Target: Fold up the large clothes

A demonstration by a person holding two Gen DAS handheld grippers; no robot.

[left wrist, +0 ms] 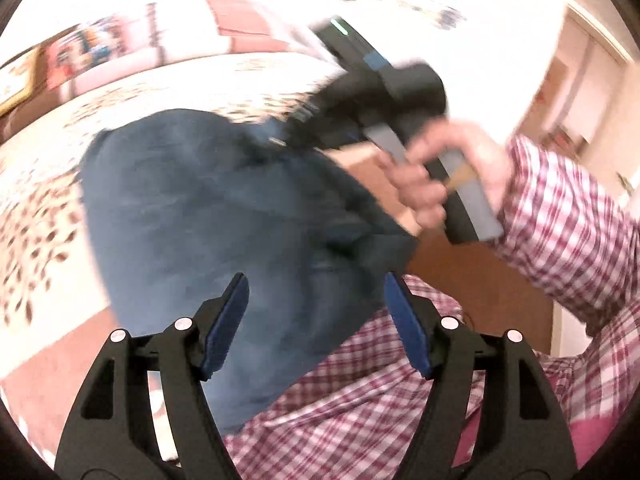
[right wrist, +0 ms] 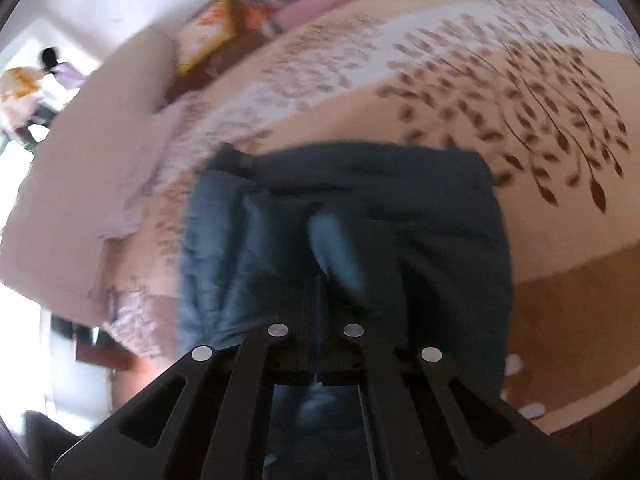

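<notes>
Clearly the folded dark blue denim garment (right wrist: pixel 352 220) hangs from the pinched-shut right gripper (right wrist: pixel 318 292) over the leaf-patterned bedspread (right wrist: pixel 520 92)'s front edge; the left gripper (left wrist: pixel 316 320) gapes empty just beside it.

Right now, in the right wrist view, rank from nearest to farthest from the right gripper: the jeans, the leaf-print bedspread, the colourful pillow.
1. Jeans: clamped in the right gripper, centre.
2. Leaf-print bedspread: beneath and beyond the jeans.
3. Colourful pillow: far end, upper left.

One jeans (right wrist: pixel 344 216), seemingly; two tongs (left wrist: pixel 316 324).
</notes>
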